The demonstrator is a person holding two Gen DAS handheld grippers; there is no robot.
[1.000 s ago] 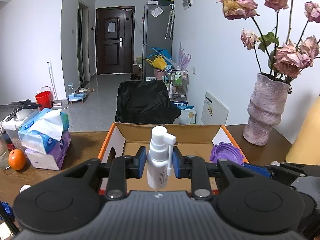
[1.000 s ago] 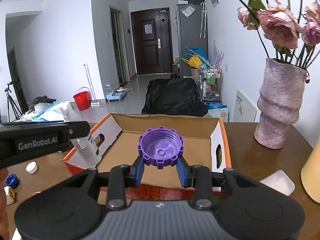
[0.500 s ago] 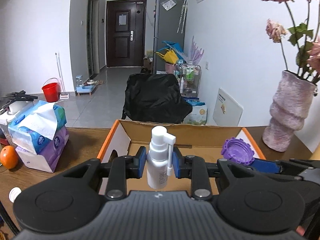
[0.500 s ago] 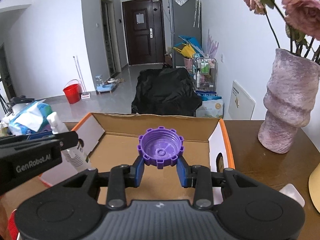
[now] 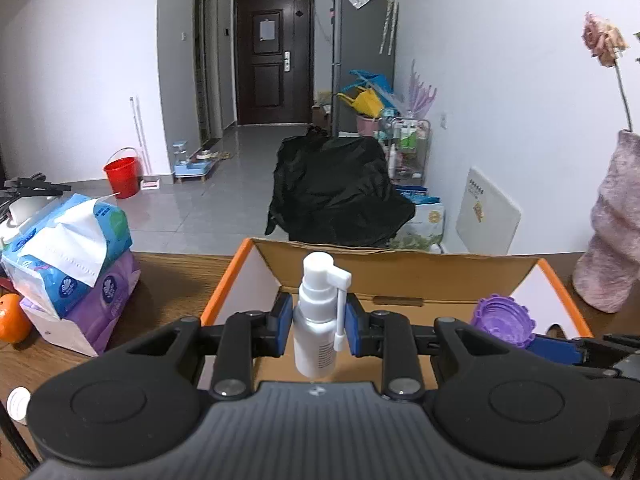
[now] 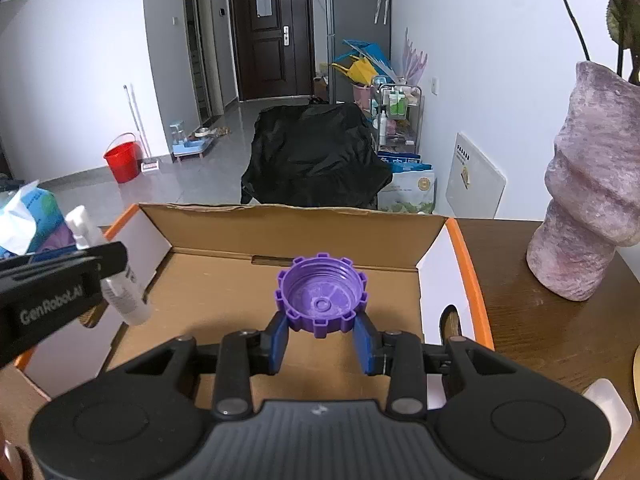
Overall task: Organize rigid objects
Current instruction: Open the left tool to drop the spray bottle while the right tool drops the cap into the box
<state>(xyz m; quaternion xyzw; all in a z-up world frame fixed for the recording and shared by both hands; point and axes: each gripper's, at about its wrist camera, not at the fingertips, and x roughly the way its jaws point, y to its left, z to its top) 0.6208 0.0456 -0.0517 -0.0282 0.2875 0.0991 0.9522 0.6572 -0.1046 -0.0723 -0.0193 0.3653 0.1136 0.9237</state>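
Note:
My left gripper (image 5: 318,330) is shut on a white spray bottle (image 5: 318,320), held upright over the near left part of an open cardboard box (image 5: 400,268) with orange edges. In the right wrist view the same spray bottle (image 6: 124,296) hangs at the left beside the left gripper's black body. My right gripper (image 6: 320,334) is shut on a purple ridged cap (image 6: 320,296), hollow side up, above the box floor (image 6: 224,300). The purple cap (image 5: 502,320) also shows at the right of the left wrist view.
Stacked tissue packs (image 5: 72,256), an orange (image 5: 12,316) and a small white cap (image 5: 18,400) lie on the wooden table left of the box. A pinkish vase (image 6: 592,208) with dried roses stands at the right. A white flat object (image 6: 608,400) lies near the right edge.
Both grippers have moved forward and down over the box, each still holding its object. The box looks larger and the vase has slid toward the right edge.

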